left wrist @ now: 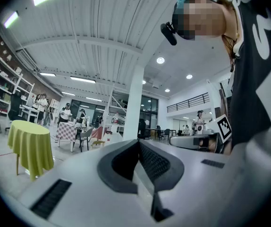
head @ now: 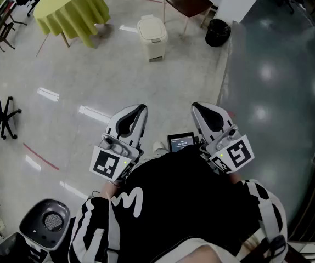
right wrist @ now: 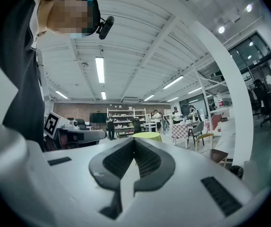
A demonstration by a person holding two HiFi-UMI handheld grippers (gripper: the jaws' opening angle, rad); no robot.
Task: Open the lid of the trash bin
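No word or number reads clearly. In the head view, at 7 o'clock, the left gripper (head: 139, 109) carries a black-and-white square marker (head: 107, 164), a pattern and not letters. The right gripper (head: 197, 107) bears another (head: 237, 154) at 4 o'clock. Between them a small screen (head: 180, 142) shows pale lines too small to read. At 6 o'clock, a white mark (head: 127, 201) shaped like an M sits on the black top (head: 190, 201).

The trash bin (head: 152, 36) stands on the floor (head: 146, 86), well ahead of the left hand-held gripper (head: 139, 112) and the right hand-held gripper (head: 197, 110), which are side by side near the person's body. A round table (head: 72, 7) is behind it to the left. A chair (head: 188, 3) and a round basket (head: 218, 33) are to its right.
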